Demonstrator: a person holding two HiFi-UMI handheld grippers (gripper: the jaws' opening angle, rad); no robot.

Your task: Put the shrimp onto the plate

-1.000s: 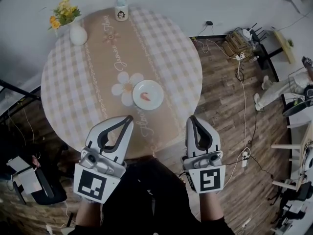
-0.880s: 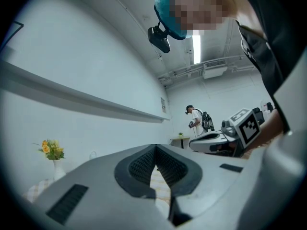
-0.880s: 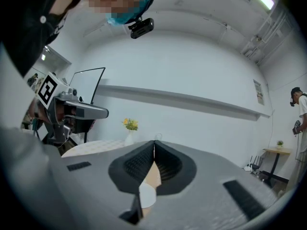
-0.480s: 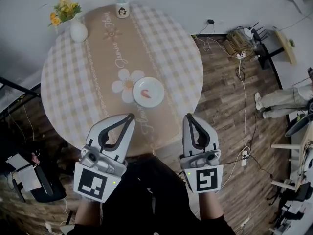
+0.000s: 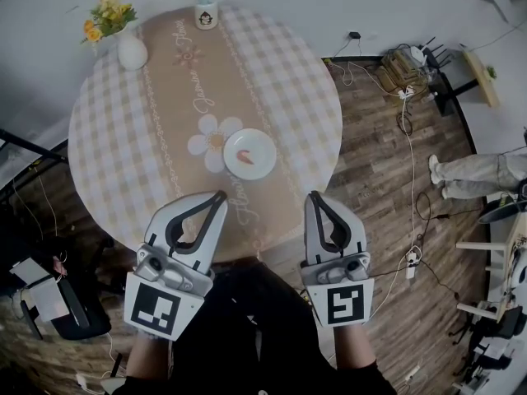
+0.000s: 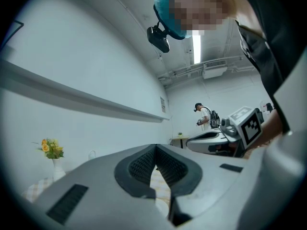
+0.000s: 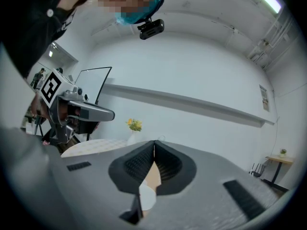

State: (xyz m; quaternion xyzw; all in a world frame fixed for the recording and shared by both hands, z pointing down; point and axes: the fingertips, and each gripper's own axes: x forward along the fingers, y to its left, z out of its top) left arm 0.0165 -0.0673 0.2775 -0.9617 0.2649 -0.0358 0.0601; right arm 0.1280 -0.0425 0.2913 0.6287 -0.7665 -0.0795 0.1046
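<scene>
Your left gripper and right gripper have ribbed jaws pressed together, holding nothing. The curved orange shrimp lies on the round white plate on the checked tablecloth.

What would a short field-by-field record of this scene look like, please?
table: round table with a checked cloth and a beige runner
plate: white round plate, on the runner
shrimp: orange shrimp, lying on the plate
left gripper: left gripper, jaws together, nothing between them, by the table's near edge
right gripper: right gripper, jaws together, nothing between them
far side: white vase of yellow flowers; white mug
</scene>
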